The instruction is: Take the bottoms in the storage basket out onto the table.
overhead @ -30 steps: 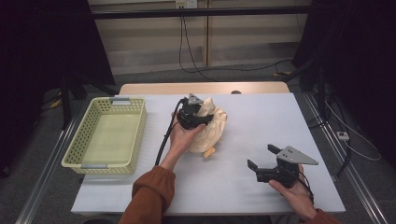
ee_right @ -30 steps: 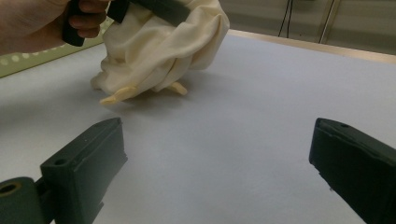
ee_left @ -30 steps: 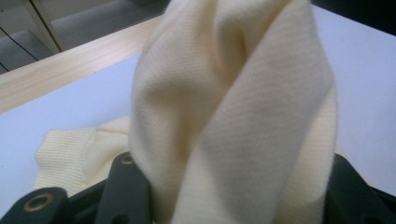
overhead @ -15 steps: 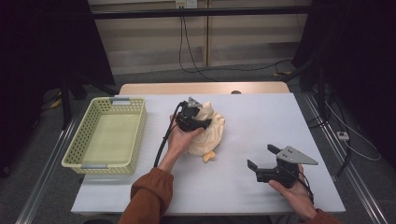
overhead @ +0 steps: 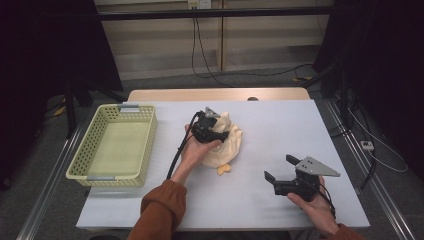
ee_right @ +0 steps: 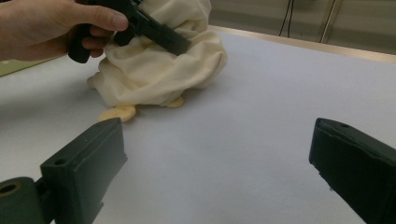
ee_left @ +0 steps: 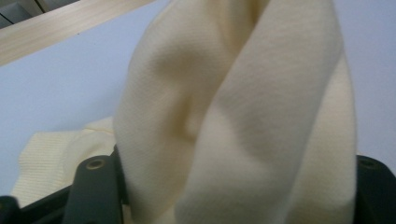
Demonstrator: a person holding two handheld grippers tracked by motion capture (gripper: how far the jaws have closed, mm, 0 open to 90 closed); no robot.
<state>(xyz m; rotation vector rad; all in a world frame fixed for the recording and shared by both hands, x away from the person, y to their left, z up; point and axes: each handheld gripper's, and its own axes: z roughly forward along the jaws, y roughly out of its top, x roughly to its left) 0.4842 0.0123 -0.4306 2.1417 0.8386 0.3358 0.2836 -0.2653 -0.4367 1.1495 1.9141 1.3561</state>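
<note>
Meanwhile, the jaws of the left gripper have just been opening, and a fold of the cream plush toy is seen between them in the left gripper view, where the soft fabric fills the gap between the two black jaws. Whether the pads press on it now cannot be told. Compared with a second ago, the toy is found at the same spot, centre of the high view on the white table, with a yellow foot poking out below. A release is judged to be under way, so the toy is probably being set down rather than carried to the yellow basket at left. The right gripper, lower right, is held with its jaws wide and empty. No brand, label or writing can be read anywhere.
</note>
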